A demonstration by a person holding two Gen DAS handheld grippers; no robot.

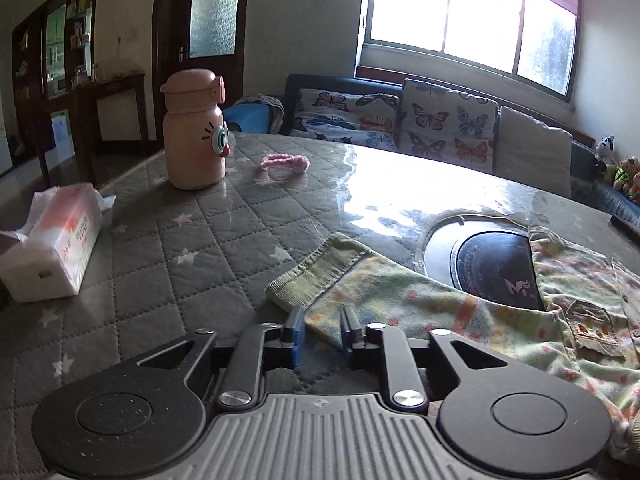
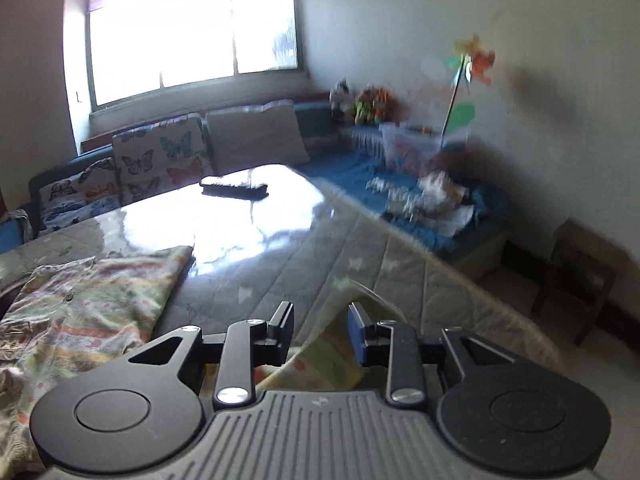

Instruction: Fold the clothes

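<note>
A small patterned child's shirt (image 1: 500,312) lies spread on the quilted table, its sleeve with a green ribbed cuff (image 1: 312,276) reaching left. My left gripper (image 1: 322,330) is open, its fingers either side of the sleeve's near edge. In the right wrist view the shirt (image 2: 92,304) lies at the left. My right gripper (image 2: 320,330) is open, with a part of the garment (image 2: 320,368) under and between its fingers. I cannot tell whether either gripper touches the cloth.
A pink bottle (image 1: 196,128), a pink hair tie (image 1: 284,162) and a tissue pack (image 1: 52,240) sit at the table's left. A round cooktop inset (image 1: 488,260) lies under the shirt. A remote (image 2: 234,188) lies far on the table. A sofa (image 2: 248,140) runs behind.
</note>
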